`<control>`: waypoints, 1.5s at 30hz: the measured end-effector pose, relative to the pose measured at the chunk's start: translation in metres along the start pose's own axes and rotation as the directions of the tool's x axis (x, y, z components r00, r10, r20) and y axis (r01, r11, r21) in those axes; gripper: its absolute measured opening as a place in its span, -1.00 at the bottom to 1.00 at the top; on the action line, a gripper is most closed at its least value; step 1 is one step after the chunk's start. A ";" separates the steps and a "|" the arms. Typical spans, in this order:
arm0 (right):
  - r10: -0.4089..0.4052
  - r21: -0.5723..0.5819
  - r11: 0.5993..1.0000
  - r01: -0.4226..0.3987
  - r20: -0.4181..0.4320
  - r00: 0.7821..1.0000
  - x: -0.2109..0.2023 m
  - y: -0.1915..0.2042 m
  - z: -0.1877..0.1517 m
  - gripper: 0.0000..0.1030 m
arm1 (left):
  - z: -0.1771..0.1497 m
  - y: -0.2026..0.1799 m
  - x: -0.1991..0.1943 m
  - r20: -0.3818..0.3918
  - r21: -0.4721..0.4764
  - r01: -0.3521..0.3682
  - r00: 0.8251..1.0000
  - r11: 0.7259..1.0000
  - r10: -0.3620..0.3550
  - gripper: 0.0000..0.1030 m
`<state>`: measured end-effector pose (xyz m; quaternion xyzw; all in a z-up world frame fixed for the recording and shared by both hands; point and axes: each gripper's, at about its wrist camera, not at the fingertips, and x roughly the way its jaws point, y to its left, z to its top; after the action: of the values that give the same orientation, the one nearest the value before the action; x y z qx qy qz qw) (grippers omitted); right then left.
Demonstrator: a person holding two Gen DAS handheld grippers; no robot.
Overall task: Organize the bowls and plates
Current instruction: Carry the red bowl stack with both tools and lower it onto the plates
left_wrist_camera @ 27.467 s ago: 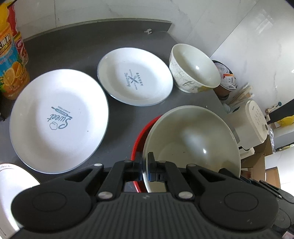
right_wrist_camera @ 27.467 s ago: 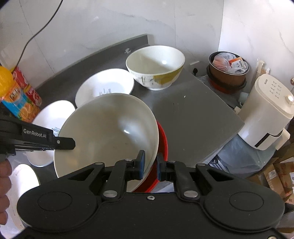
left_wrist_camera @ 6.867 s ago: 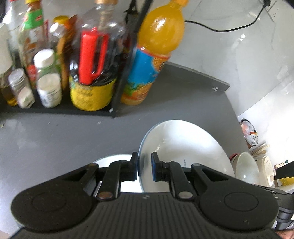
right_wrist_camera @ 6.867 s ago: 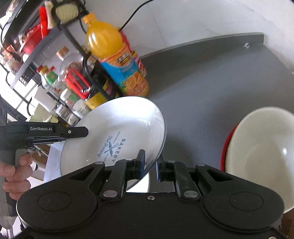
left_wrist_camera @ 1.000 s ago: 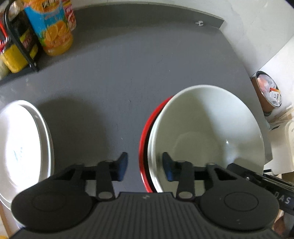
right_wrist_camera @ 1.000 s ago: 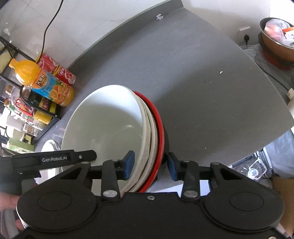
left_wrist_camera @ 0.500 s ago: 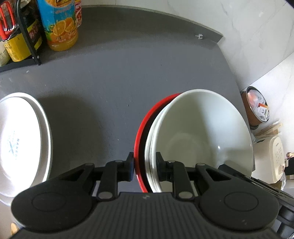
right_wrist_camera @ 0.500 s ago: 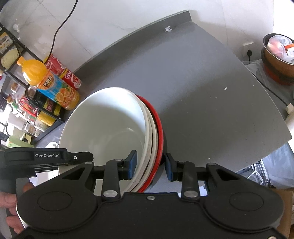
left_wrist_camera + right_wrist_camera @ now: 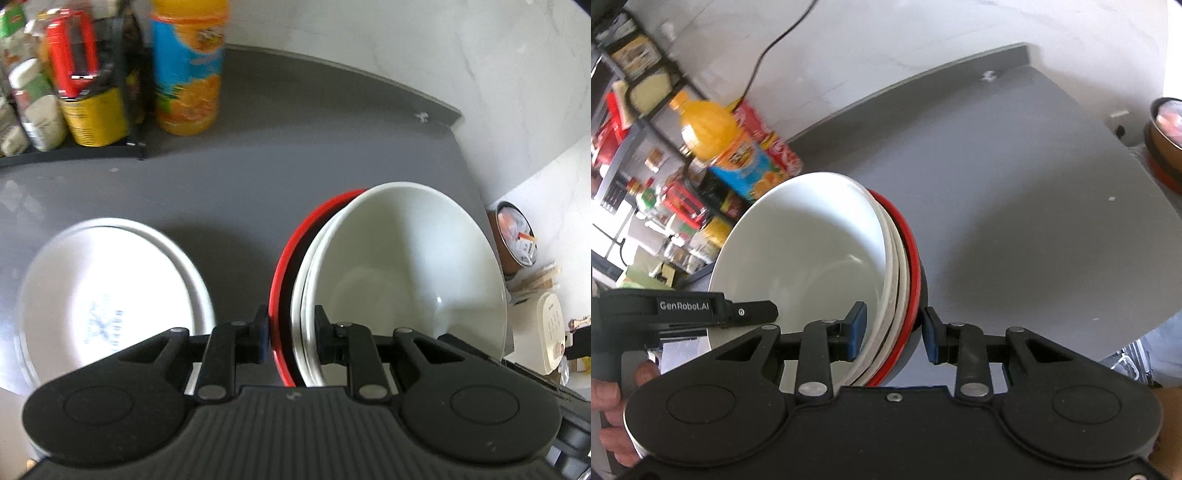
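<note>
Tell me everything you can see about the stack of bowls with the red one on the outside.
The bowl stack nests glossy white bowls, ceramic by the look, inside a red-rimmed outer bowl with a dark inside. It is tilted over the grey counter. The left gripper is clamped on its rims; the right gripper straddles the opposite rims, open.

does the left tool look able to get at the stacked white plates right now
Probably not: the left tool is shut on the rims of the nested bowls. The white plates lie unobstructed on the counter beside them.
</note>
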<state>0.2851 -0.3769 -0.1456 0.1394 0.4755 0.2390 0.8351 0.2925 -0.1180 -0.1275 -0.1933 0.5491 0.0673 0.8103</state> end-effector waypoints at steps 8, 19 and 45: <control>0.023 -0.041 0.999 -0.023 0.001 1.000 0.006 0.055 -0.009 -0.39 | 0.006 0.057 -0.029 0.025 -0.033 -0.001 1.000 0.999 0.002 -0.60; 0.034 -0.089 0.995 -0.037 -0.031 0.999 0.023 0.113 -0.025 -0.39 | 0.006 0.126 -0.050 0.030 -0.080 -0.005 1.000 0.997 0.007 -0.60; -0.027 -0.030 0.999 0.024 -0.109 0.994 0.068 0.169 -0.046 -0.39 | 0.001 0.212 -0.031 -0.061 -0.079 0.006 0.998 0.997 -0.010 -0.60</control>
<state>0.2302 -0.1974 -0.1411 0.1082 0.5188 0.2424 0.8126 0.2137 0.0798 -0.1497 -0.2293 0.5698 0.0798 0.7851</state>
